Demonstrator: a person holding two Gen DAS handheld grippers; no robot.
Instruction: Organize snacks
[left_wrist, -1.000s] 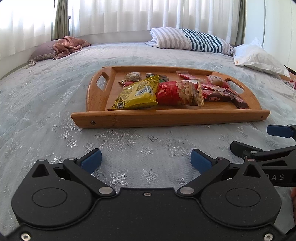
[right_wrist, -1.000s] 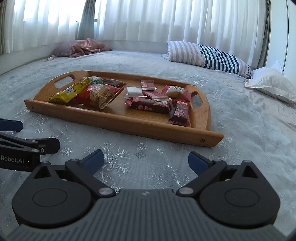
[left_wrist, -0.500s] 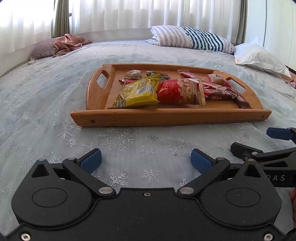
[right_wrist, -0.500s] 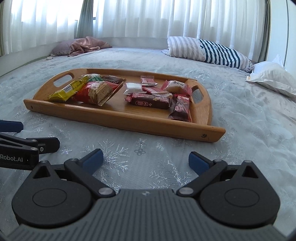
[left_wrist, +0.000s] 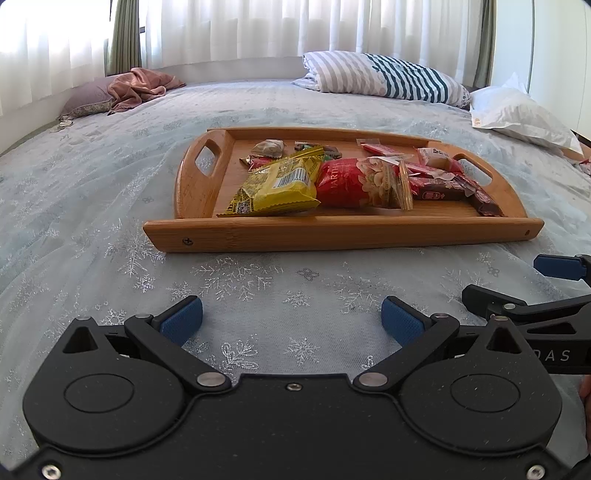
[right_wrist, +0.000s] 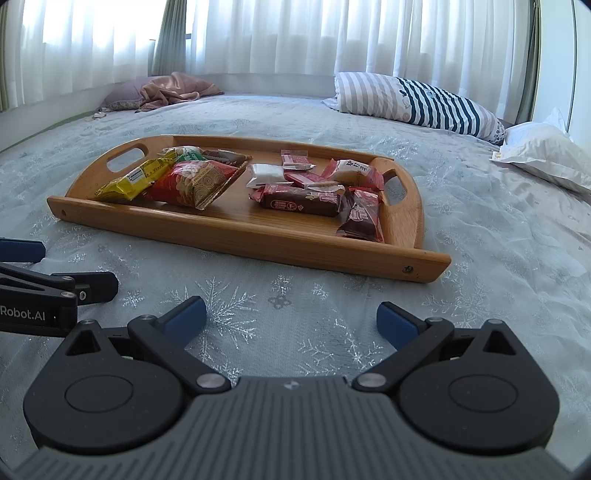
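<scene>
A bed (left_wrist: 92, 192) with a pale snowflake-print cover carries a wooden tray (left_wrist: 332, 236) with a cut-out handle at each end, lying flat near the middle. The snacks all lie inside the tray. At its left end a yellow crinkled packet (left_wrist: 280, 184) lies against a red nut bag (left_wrist: 354, 182), with a few small wrapped sweets (left_wrist: 267, 147) behind them. At the right end are two dark brown chocolate bars (right_wrist: 301, 199), several small red wrappers (right_wrist: 310, 179) and a white sachet (right_wrist: 264, 173).

The left claw (left_wrist: 291, 319) and the right claw (right_wrist: 290, 317) sit side by side low over the cover in front of the tray, well short of it, each with blue-padded fingers spread wide and nothing between them.
</scene>
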